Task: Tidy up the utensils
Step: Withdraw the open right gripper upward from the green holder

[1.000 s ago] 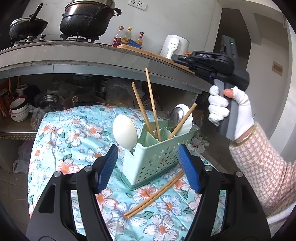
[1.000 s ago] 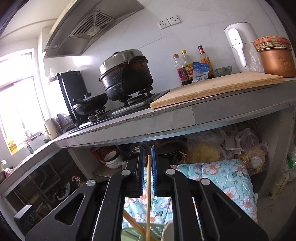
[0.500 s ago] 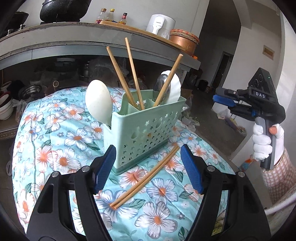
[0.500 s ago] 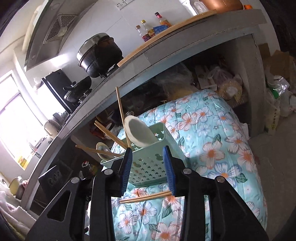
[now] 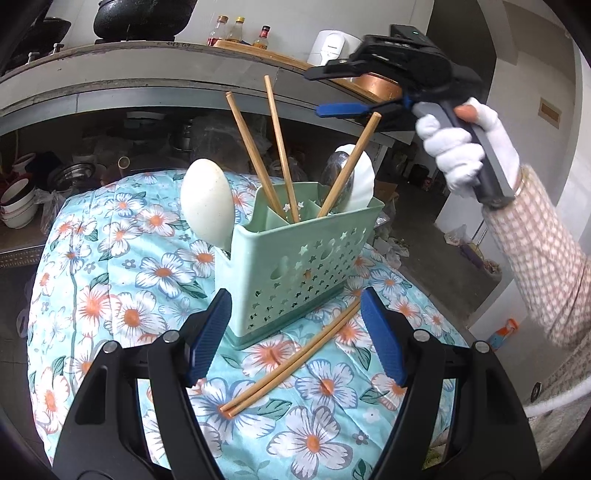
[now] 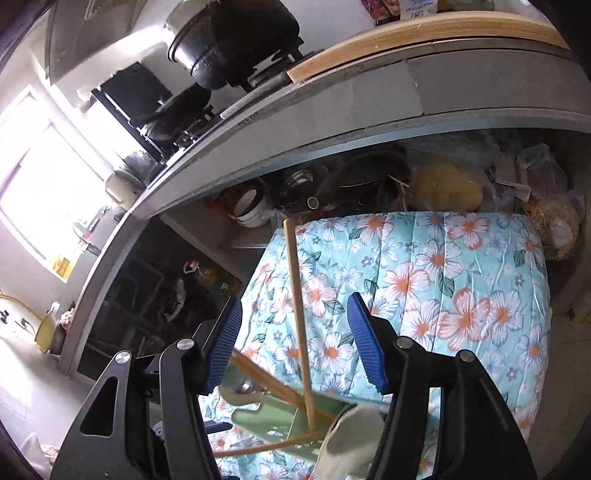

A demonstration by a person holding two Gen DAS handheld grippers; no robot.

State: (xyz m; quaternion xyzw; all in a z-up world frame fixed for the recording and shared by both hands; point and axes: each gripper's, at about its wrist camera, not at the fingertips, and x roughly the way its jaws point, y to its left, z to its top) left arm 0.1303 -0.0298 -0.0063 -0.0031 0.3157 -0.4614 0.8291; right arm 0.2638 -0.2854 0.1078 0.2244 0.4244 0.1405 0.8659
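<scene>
Three chopsticks stand in the green basket (image 5: 295,258), which sits on a floral cloth (image 5: 110,277) covering a low surface in front of the kitchen counter (image 5: 147,77). Two of them (image 5: 273,147) lean left out of the middle compartment, and the third chopstick (image 5: 351,162) leans right, its top just below the right hand-held gripper (image 5: 332,88). A white spoon (image 5: 208,203) stands at the left end of the basket, and a metal spoon (image 5: 338,173) and a white ladle (image 5: 364,181) stand at the right end. Two more chopsticks (image 5: 291,362) lie side by side on the cloth, just in front of the basket and touching its base at the far end. The left hand-held gripper (image 5: 295,332) hovers low over the cloth with its blue pads wide apart, nothing held; in its view the basket's near corner and the lying pair show between the fingers. A white-gloved hand (image 5: 465,155) with a checked sleeve (image 5: 546,258) holds the right hand-held gripper above the basket, pointing left. Its jaws are opening, and in the right wrist view one upright chopstick (image 6: 299,314) runs through the gap between the pads (image 6: 365,350) without touching either. Below it that view shows the basket rim (image 6: 258,417) and the crossed sticks. On the counter stand a black pot (image 5: 144,18), three bottles (image 5: 240,31) and a white kettle (image 5: 330,48).
</scene>
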